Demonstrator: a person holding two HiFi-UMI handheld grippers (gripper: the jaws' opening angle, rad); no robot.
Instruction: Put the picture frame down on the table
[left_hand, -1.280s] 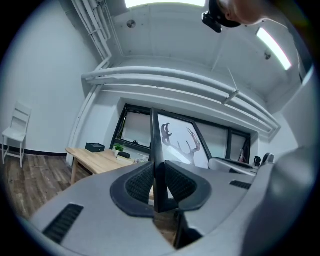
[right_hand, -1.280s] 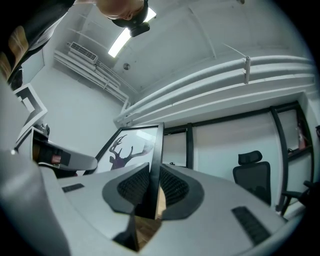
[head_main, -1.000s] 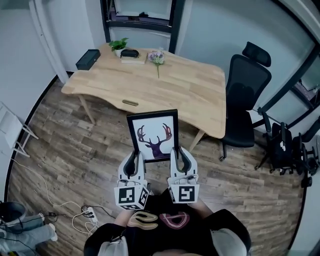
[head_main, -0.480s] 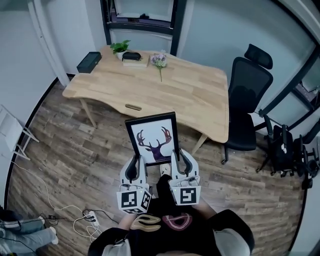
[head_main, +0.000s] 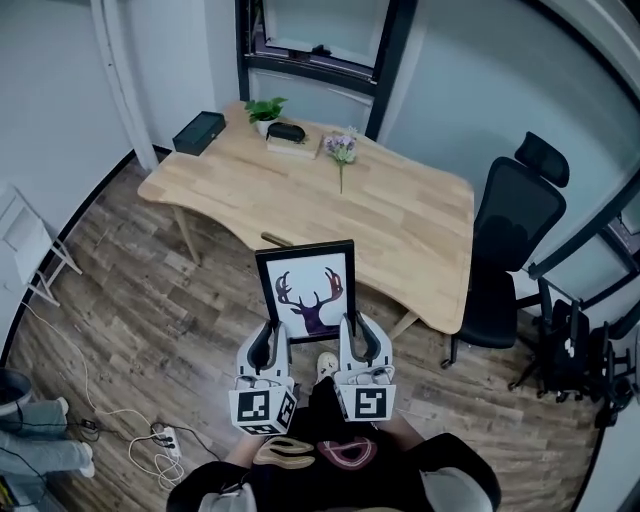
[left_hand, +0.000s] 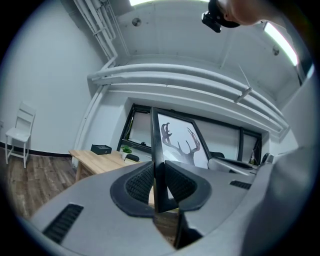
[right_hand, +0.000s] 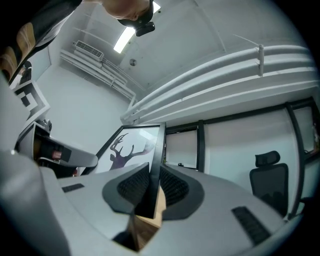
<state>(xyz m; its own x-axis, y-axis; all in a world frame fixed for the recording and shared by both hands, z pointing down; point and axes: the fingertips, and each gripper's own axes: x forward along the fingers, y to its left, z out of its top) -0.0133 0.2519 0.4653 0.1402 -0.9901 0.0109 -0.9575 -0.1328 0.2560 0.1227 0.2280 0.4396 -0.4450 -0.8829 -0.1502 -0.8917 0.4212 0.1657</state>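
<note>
At lower centre of the head view, the picture frame (head_main: 306, 291) hangs upright in the air, black-edged with a dark deer-head print on white, its top overlapping the near edge of the wooden counter (head_main: 400, 215) and its bottom over the plank floor (head_main: 150, 320); it does not rest on the counter. At the frame's lower left edge the left gripper (head_main: 268, 338) has its jaws pinching the thin black moulding, and at the lower right edge the right gripper (head_main: 358, 336) pinches it likewise; each gripper view shows the ribbed black pads (left_hand: 140, 182) pressed against both faces of the frame. Toward the upper left, at the counter's far end, sit a black box (head_main: 198, 132), a small potted plant (head_main: 265, 108) and a sprig of flowers (head_main: 342, 150). To the right of the counter stands a black office chair (head_main: 515, 240)
</note>
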